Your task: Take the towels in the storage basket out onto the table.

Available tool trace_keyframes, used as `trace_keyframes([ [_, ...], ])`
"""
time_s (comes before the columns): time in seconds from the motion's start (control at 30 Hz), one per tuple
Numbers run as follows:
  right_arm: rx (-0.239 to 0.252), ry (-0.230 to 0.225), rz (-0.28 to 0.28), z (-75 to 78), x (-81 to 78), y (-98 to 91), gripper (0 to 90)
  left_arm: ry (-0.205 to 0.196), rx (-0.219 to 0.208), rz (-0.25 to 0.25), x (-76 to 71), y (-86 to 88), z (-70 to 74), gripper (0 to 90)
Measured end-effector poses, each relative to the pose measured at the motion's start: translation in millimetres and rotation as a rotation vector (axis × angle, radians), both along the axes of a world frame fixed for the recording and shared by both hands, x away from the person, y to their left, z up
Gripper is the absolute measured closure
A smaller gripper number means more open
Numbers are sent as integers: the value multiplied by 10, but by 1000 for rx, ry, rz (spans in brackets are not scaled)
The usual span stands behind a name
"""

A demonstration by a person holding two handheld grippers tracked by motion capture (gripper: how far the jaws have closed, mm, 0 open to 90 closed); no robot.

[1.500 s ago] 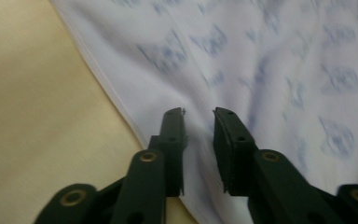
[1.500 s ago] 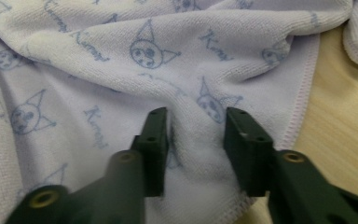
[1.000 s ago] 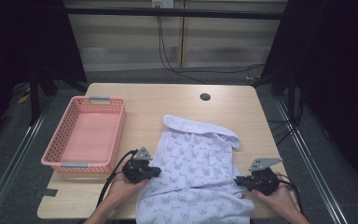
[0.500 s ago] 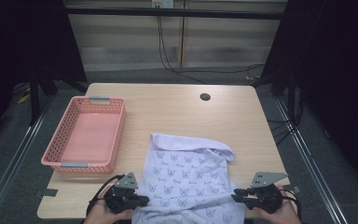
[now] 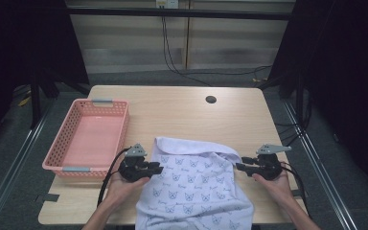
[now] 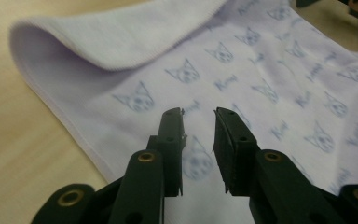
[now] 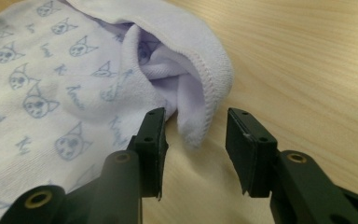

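- The table (image 5: 182, 115) is pale wood with a small dark round hole (image 5: 211, 99) near its far edge.
- A white cloth (image 5: 191, 187) printed with small blue cat faces lies spread on the near half of the table, its near end hanging over the near edge; its far hem is folded back on itself, plain side up.
- A pink basket (image 5: 72, 139) stands on the table's left side, apart from the cloth.
- The left gripper (image 5: 157, 168), held in the person's left hand (image 5: 122, 184), sits at the cloth's left edge. Its jaws have just been opening; in the left gripper view (image 6: 198, 114) they stand a little apart above the printed fabric, clamping nothing.
- The right gripper (image 5: 239, 166) is at the cloth's right edge. Its jaws have just been opening too; in the right gripper view (image 7: 195, 114) they stand apart, a rolled hem corner lying loose between them, the pads not pressing it.
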State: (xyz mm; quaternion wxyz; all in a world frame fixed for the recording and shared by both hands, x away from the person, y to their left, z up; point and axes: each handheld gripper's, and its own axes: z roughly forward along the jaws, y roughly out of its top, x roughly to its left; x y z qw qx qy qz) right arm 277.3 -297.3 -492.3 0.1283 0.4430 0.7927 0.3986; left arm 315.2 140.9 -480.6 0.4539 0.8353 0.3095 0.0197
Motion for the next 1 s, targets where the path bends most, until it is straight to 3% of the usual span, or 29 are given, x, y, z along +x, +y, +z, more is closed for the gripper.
trace_keyframes([
  [0.07, -21, -8, -14, -16, 20, 5, 541, -7, 2, 14, 74, -13, 33, 677],
  [0.1, -20, -2, -21, -23, 28, 0, 540, -14, -20, 24, 119, -16, 55, 663],
  [0.23, -10, 41, -9, -97, 61, -25, 530, -34, -42, 63, 266, -16, 103, 626],
  [0.3, -8, 54, 3, -110, 63, -5, 595, -32, -55, 79, 356, -13, 111, 607],
  [0.33, 8, 50, 20, -102, 68, -1, 672, -42, -49, 91, 381, -18, 113, 598],
  [0.37, 20, 40, 22, -93, 74, -2, 703, -55, -49, 104, 414, -13, 107, 587],
  [0.4, 26, 31, 19, -72, 80, -2, 756, -41, -51, 106, 449, -11, 100, 585],
  [0.47, 49, 7, 20, -25, 98, -18, 872, -43, -26, 115, 526, -26, 80, 568],
  [0.63, 87, -37, 7, 115, 173, -71, 880, -48, -15, 106, 654, -80, 22, 571],
  [0.7, 101, -60, 0, 170, 217, -95, 880, -74, 0, 80, 653, -150, -2, 583],
  [0.87, 118, -120, -29, 389, 350, -159, 880, -62, 38, 26, 653, -245, -97, 573],
  [0.9, 122, -125, -31, 424, 370, -167, 880, -68, 53, 30, 662, -246, -110, 565],
  [0.93, 124, -134, -37, 464, 395, -174, 879, -56, 43, 27, 684, -241, -129, 550],
  [0.97, 121, -139, -35, 498, 421, -177, 879, -47, 35, 66, 720, -240, -154, 540],
  [1.0, 118, -146, -33, 536, 457, -172, 879, -39, 22, 69, 742, -237, -171, 499],
])
